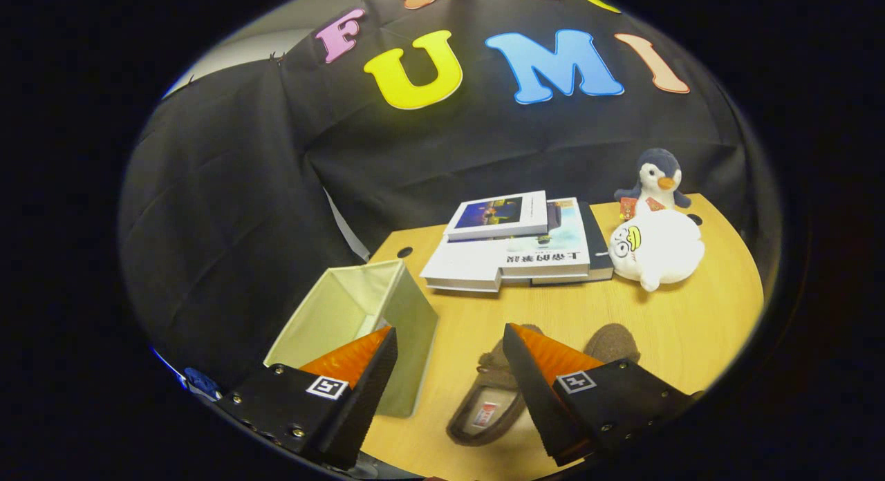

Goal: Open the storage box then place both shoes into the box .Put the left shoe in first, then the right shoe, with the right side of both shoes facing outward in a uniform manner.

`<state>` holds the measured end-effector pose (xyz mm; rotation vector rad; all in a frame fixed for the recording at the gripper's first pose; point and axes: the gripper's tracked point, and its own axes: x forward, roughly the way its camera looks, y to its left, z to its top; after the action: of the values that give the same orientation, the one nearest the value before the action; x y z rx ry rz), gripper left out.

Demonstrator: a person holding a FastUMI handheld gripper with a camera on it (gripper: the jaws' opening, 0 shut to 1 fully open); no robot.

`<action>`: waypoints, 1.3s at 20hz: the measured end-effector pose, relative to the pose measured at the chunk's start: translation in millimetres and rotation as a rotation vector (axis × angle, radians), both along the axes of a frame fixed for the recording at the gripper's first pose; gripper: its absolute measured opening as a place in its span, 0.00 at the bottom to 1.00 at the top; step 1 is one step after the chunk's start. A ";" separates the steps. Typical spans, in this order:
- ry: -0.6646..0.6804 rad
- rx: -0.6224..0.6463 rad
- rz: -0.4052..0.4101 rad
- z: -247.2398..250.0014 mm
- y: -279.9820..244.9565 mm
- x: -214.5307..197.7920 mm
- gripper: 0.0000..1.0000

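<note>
A pale green fabric storage box (408, 329) stands open-topped on the wooden table (691, 329), partly behind my left finger. Two brown slippers lie just ahead of my right finger: one (484, 398) with its opening facing up between the fingers, the other (612, 343) mostly hidden behind the right finger. My gripper (449, 346) hovers above the table with its fingers spread wide apart and nothing held between them.
A stack of books (515, 249) lies beyond the slippers. A white plush toy (657, 249) and a penguin plush (657, 180) sit at the far right of the table. Black cloth forms the wall behind and to the left.
</note>
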<state>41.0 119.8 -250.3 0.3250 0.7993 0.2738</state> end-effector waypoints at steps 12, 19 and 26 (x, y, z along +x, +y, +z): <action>0.204 -0.117 0.057 -106.0 -16.5 -38.0 0.94; 0.327 -0.103 0.015 -141.4 -20.2 -46.9 0.88; 0.397 -0.071 -0.053 -148.4 -21.0 -46.5 0.42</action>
<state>-5.5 98.8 -398.6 0.3380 1.1867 0.1306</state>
